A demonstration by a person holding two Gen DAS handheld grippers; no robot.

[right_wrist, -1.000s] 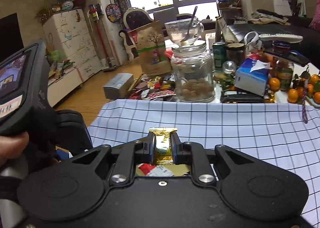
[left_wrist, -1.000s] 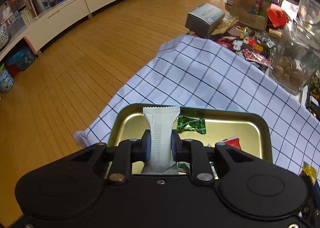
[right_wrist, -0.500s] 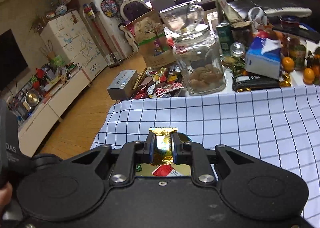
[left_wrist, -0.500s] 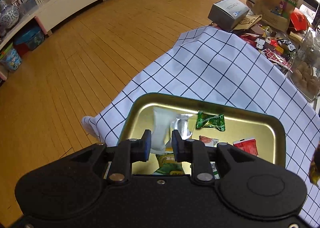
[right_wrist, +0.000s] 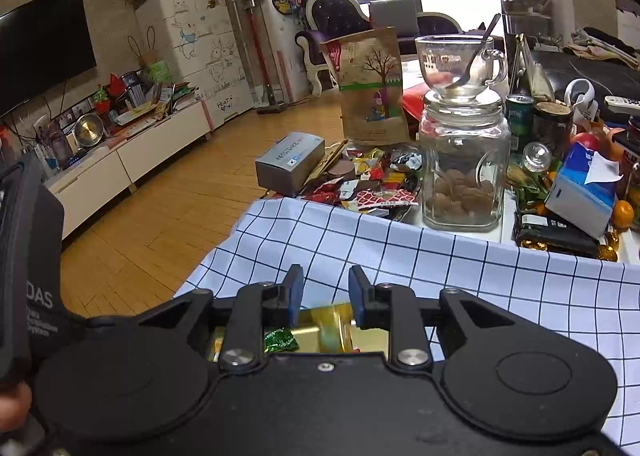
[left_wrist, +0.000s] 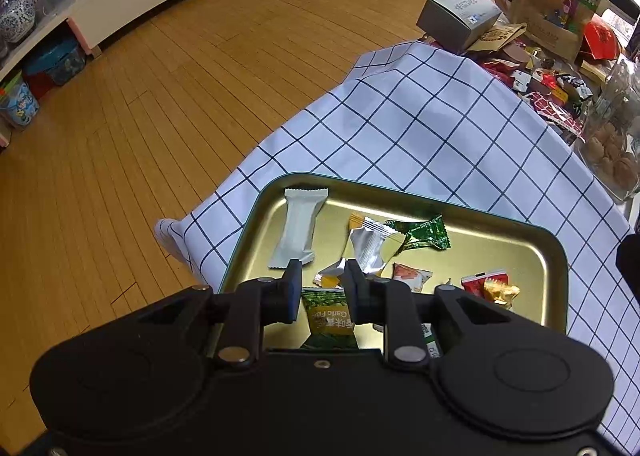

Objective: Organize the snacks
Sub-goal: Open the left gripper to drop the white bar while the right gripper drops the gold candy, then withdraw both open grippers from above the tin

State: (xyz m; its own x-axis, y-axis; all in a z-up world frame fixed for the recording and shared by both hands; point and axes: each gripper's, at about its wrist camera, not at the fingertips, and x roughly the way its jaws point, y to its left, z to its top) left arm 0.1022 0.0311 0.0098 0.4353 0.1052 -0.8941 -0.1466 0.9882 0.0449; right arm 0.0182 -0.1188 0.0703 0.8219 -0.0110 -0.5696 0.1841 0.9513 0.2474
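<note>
Both grippers hang over the gold tray (left_wrist: 556, 256) on the checked cloth (left_wrist: 440, 128) of the tabletop, likely because the tray is the collecting spot for the loose snacks. The left gripper (left_wrist: 320, 276) has its fingers apart with nothing between them. The right gripper (right_wrist: 323, 284) has its fingers opening, nothing pinched. In the tray: one white bar (left_wrist: 298, 230), one silver packet (left_wrist: 370, 244), one green candy (left_wrist: 424, 232), one green pea packet (left_wrist: 326, 320), two red packets (left_wrist: 480, 282), one gold candy (left_wrist: 500, 292)
</note>
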